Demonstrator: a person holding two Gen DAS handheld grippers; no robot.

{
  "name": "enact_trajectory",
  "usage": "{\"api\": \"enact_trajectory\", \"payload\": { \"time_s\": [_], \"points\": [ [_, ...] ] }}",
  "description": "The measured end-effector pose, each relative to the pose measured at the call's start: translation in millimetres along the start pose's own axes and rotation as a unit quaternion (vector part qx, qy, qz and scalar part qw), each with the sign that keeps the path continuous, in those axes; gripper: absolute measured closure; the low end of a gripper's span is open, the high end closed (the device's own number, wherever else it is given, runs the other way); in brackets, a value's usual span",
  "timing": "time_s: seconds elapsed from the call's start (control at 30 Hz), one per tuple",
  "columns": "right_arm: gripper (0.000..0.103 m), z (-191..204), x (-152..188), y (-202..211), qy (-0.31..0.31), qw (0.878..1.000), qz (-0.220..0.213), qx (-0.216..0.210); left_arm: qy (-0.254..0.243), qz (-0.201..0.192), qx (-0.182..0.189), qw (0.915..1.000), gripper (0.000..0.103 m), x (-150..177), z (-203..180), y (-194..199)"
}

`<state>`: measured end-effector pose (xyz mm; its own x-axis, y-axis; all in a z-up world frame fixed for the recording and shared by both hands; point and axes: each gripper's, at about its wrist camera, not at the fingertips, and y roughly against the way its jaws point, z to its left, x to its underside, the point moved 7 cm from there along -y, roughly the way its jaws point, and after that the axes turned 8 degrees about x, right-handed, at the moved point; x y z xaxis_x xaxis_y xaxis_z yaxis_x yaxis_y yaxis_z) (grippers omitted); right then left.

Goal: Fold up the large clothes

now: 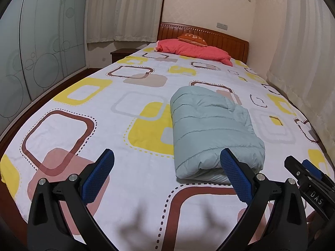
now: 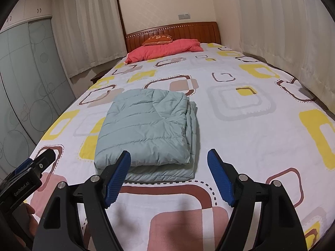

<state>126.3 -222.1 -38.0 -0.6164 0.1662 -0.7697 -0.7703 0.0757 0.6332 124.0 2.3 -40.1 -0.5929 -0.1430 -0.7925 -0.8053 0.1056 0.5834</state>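
Both the left gripper [image 1: 167, 174] and the right gripper [image 2: 169, 175] have their jaws wide apart and hold nothing, just before the folded jacket [image 2: 146, 129], which lies on the bed [image 2: 240, 142], far from the pillow [image 2: 163, 49].

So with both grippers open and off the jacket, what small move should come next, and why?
Probably none beyond backing away: the jacket lies folded in a compact stack on the bed, and the left gripper and right gripper hold nothing.
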Motion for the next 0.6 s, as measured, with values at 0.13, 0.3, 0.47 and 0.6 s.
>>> {"api": "enact_trajectory", "payload": {
  "time_s": [0.13, 0.3, 0.47, 0.6],
  "points": [
    [0.028, 1.2, -0.6, 0.6, 0.001, 1.000, -0.003, 0.000, 0.001, 0.001, -0.001, 1.0000, 0.002, 0.5, -1.8, 0.9],
    [0.028, 4.6, -1.1, 2.6, 0.004, 1.000, -0.008, 0.001, 0.000, 0.002, -0.002, 1.0000, 0.002, 1.3, -2.3, 2.2],
    [0.028, 6.2, -1.9, 4.3, 0.005, 1.000, -0.009, 0.000, 0.000, 0.004, -0.001, 1.0000, 0.002, 0.5, -1.9, 1.7],
    [0.028, 6.9, -2.1, 4.9, 0.005, 1.000, -0.008, 0.000, 0.000, 0.005, 0.001, 1.0000, 0.002, 0.4, -1.3, 1.2]
  ]
}}
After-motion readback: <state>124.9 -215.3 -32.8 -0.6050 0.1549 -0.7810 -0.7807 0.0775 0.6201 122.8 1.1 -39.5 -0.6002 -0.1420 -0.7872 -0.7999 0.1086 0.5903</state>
